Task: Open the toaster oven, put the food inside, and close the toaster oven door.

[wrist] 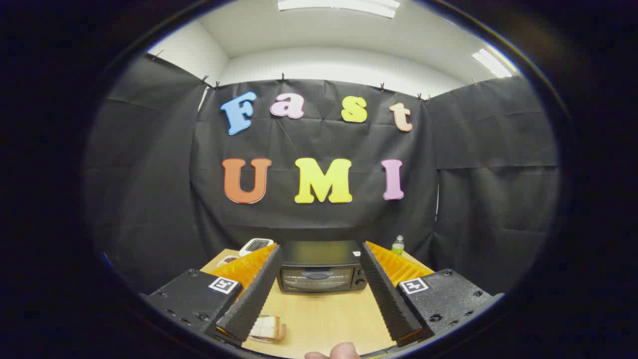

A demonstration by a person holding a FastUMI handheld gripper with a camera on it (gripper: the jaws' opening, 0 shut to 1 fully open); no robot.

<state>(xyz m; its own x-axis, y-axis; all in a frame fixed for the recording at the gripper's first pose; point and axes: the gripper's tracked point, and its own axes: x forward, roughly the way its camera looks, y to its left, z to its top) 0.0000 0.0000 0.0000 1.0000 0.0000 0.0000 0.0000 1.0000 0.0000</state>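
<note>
A black toaster oven [320,269] stands at the far side of the wooden table [329,314], its glass door shut, framed between my two fingers and well beyond them. My gripper [319,252] is open, held above the table with nothing between its fingers. A piece of food that looks like bread in a clear wrap [268,329] lies on the table just under the near end of the left finger, partly hidden by it.
A white device with a screen [255,245] and a small object [227,260] lie left of the oven. A small green-capped bottle [398,245] stands right of it. A person's fingertip [334,352] shows at the table's near edge. Black cloth walls surround the table.
</note>
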